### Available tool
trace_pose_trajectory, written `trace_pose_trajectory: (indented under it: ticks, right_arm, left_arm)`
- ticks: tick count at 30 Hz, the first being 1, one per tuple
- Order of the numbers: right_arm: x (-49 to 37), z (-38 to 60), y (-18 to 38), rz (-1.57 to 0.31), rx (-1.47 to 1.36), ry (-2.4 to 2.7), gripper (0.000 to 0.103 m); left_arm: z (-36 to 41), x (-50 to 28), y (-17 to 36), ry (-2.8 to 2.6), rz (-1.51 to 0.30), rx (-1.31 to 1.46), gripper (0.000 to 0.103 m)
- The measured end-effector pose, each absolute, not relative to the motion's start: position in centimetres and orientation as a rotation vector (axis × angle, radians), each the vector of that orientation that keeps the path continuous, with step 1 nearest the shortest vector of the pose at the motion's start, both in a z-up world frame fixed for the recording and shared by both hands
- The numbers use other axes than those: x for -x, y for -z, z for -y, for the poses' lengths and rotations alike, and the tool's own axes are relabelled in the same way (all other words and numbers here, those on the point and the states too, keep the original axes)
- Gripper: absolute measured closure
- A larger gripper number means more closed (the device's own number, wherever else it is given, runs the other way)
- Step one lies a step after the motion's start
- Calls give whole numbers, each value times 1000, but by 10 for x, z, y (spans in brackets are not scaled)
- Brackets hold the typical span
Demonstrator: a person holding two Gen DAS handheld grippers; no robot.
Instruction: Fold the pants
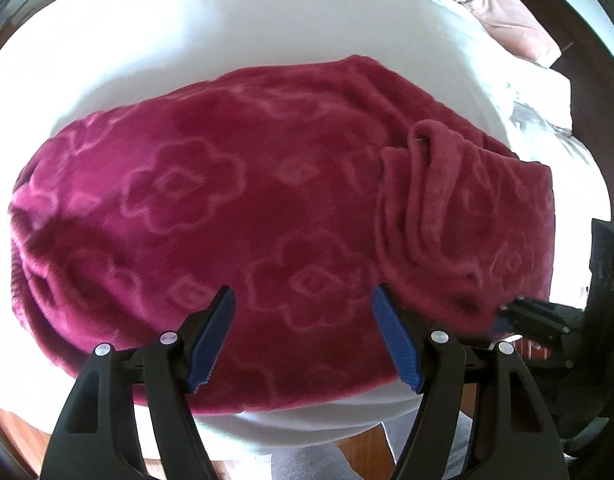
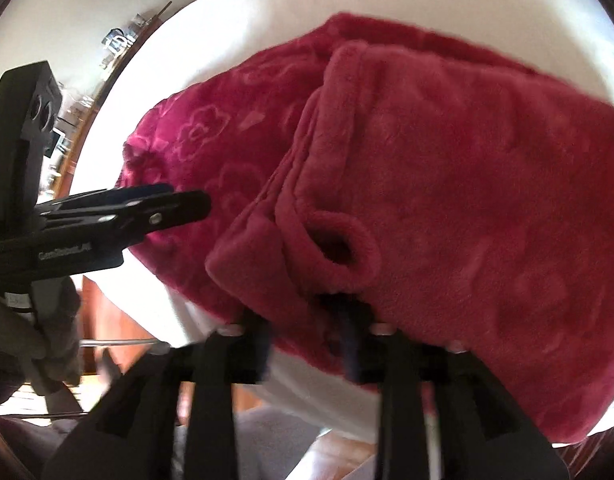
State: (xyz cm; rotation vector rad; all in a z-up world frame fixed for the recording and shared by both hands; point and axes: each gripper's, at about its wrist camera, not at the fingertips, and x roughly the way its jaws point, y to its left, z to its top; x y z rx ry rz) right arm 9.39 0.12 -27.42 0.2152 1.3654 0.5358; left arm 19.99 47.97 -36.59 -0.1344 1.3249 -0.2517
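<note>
The magenta fleece pants [image 1: 235, 216] with a raised flower pattern lie folded on a white bed [image 1: 235, 40]. They also fill the right wrist view [image 2: 447, 184], where the cuff end is folded over on top. My left gripper [image 1: 303, 304] hovers open and empty above the near edge of the pants. It shows from the side in the right wrist view [image 2: 187, 202]. My right gripper [image 2: 307, 320] is at the near edge of the folded-over cuff layer; its fingertips are hidden under the fleece. It also shows in the left wrist view [image 1: 507, 314] at the pants' right edge.
A pink pillow [image 1: 511, 20] and rumpled white bedding [image 1: 547, 120] lie at the far right of the bed. Wooden floor [image 1: 15, 432] shows below the bed's near edge. A cluttered desk [image 2: 115, 44] stands at the far left in the right wrist view.
</note>
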Motion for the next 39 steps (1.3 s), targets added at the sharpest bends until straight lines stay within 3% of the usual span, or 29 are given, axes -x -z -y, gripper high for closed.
trace_pose_trajectory:
  ticks: [12,21,31,33,35,37,39]
  right_arm:
    - [-90,64,230,-1335,-247,-585,55]
    - [-139,151,227,-1310,-224,-392,55]
    - [-161,157,237,-1345,-118,-502,55]
    - [-164,161,237,-1351,-104,-519,55]
    - [-166,159,237,-1356,-80,-541,55]
    - [-167,158,236,-1356,-54,-565,55]
    - [-169,157,236,-1357,-33,-590,55]
  left_arm:
    - [-413,-221,349,324,-1287,141,32]
    - [-375,-207,371,283,-1356,147,32]
    - [-410,-189,395,95,-1330,497,33]
    - [-417,-188,397,98,-1301,593,43]
    - [-423,-186,399,100,-1300,651,76]
    - [-424,-182,397,53,-1302,611,87]
    - [-426,-175,394,17,-1296,568,87]
